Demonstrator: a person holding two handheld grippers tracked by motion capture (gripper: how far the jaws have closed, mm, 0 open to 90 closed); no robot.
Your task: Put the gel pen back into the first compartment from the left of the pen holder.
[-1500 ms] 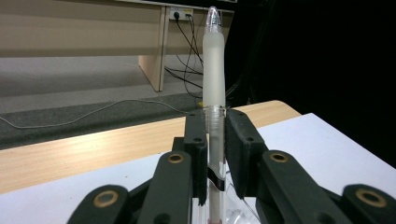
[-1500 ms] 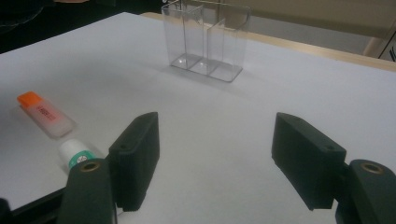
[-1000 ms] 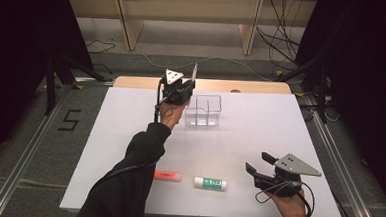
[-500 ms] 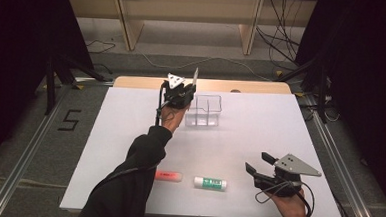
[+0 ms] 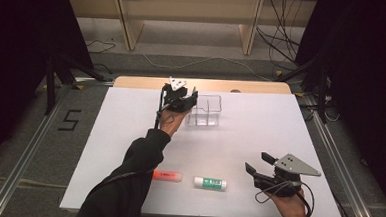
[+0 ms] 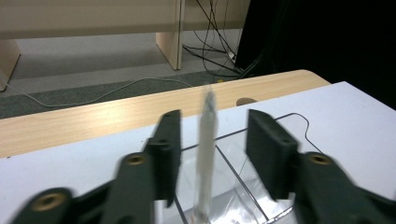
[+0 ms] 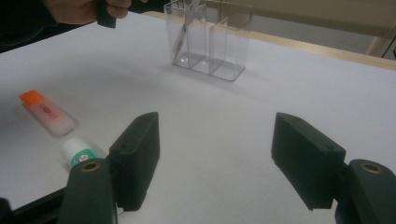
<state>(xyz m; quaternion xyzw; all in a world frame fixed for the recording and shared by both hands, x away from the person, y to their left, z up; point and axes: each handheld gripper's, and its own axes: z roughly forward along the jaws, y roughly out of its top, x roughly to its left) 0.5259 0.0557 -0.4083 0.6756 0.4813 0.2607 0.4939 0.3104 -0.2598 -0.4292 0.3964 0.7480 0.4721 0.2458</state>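
Tongs in the person's left hand (image 5: 180,99) hover at the far side of the white tabletop (image 5: 129,135), right at the left end of a clear plastic organiser (image 5: 207,110). In the left gripper view these left tongs (image 6: 212,140) stand partly open, their two black jaws apart with a thin, pale, blurred stick-like item (image 6: 205,154) upright in the gap between them. The jaws do not press on it; daylight shows on both sides. Its lower end sits inside the organiser's compartment, and what exactly it is cannot be told from the blur. In the right gripper view the same slim item (image 7: 182,32) leans inside the left compartment of the organiser (image 7: 210,39), with the left hand (image 7: 84,9) just above and beside it.

The right tongs (image 5: 258,163) are held near the tabletop's front right corner, low over the surface. In the right gripper view the right tongs (image 7: 215,154) are spread wide, with bare tabletop between the jaws and nothing gripped or touched.

Two items lie near the front edge, between the two arms: an orange-capped marker (image 5: 167,176) and, just to its right, a white glue stick with a green label (image 5: 210,182). They are close together but not touching, and both are well apart from the organiser.
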